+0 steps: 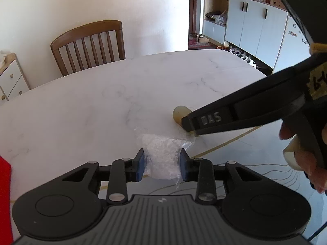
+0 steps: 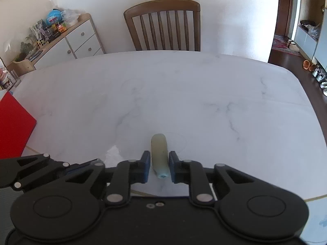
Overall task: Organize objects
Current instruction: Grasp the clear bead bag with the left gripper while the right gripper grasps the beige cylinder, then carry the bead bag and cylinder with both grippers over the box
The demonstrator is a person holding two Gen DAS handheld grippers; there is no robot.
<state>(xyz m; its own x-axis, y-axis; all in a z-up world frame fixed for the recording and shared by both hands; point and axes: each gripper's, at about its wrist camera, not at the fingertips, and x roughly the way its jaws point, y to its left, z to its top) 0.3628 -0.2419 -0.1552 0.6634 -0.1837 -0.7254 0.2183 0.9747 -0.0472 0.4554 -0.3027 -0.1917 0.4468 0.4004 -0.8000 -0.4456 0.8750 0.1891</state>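
A clear plastic bag of white granules (image 1: 162, 159) lies at the near edge of the white marble table (image 1: 102, 102). My left gripper (image 1: 162, 163) is shut on this bag, its blue pads pressing both sides. A translucent yellowish tube (image 2: 160, 156) with a bluish end lies on the table (image 2: 184, 94) just right of the bag. My right gripper (image 2: 159, 167) is closed around the tube, pads against its sides. In the left wrist view the right gripper's finger (image 1: 204, 122) covers most of the tube (image 1: 179, 113). The left gripper's linkage (image 2: 40, 169) shows in the right wrist view.
A wooden chair (image 2: 163, 24) stands at the table's far side. A red box (image 2: 14, 126) sits at the table's left edge. A white drawer cabinet (image 2: 77, 38) with clutter stands at the left wall. White cupboards (image 1: 255, 22) and a doorway are at the right.
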